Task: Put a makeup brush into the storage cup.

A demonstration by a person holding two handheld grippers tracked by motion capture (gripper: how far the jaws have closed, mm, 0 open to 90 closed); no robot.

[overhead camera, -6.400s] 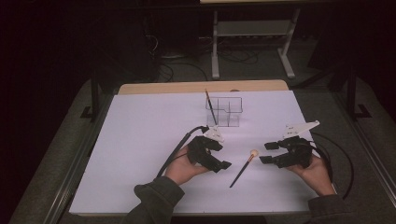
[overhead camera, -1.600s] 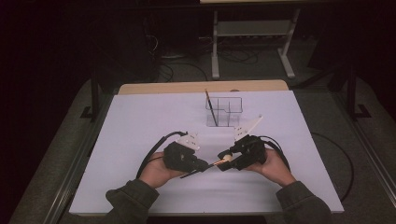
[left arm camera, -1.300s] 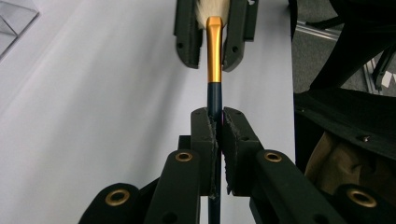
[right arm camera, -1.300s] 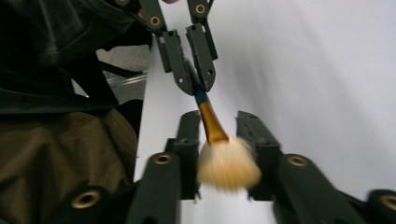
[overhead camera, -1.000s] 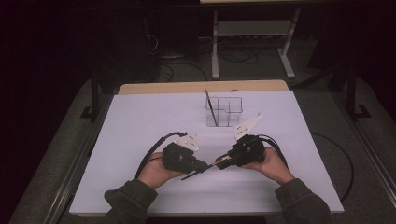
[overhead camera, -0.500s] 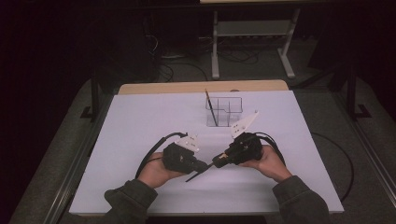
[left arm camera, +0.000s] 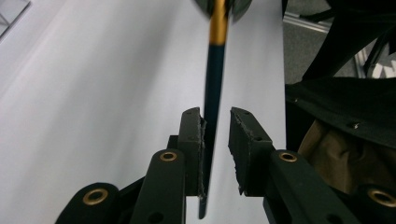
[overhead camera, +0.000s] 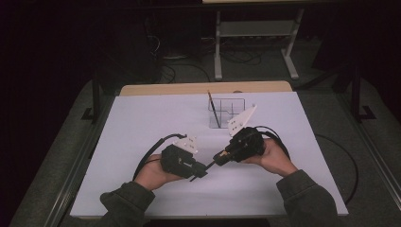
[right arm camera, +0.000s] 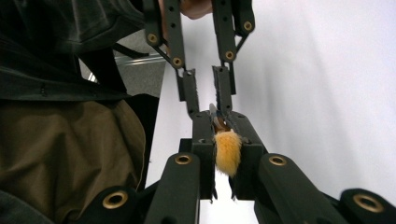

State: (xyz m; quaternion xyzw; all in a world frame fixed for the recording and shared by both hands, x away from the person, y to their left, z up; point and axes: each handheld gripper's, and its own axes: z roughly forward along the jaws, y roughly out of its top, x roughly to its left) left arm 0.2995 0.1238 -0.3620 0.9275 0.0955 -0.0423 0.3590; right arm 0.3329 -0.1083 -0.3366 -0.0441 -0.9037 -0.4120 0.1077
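A dark room surrounded the white-covered table (overhead camera: 142,123), with a pale metal stand on the floor behind it. Over the table's near middle, the right gripper (overhead camera: 222,157) was clenched on the orange bristle head of a slim, dark-handled brush with a brass-coloured ferrule (right arm camera: 227,148). Its handle ran across into the left gripper (overhead camera: 199,171), whose jaws stood parted around the shaft (left arm camera: 212,107), one pad touching it and the other just clear.

To hand over well, the left gripper should probably close squarely on the handle and hold firm before the right lets the bristles go; otherwise the brush could tip and drop.

By count there were two grippers, one brush between them, one more thin dark stick (overhead camera: 213,108) leaning upright in one clear square-celled holder (overhead camera: 232,107) near the far edge.
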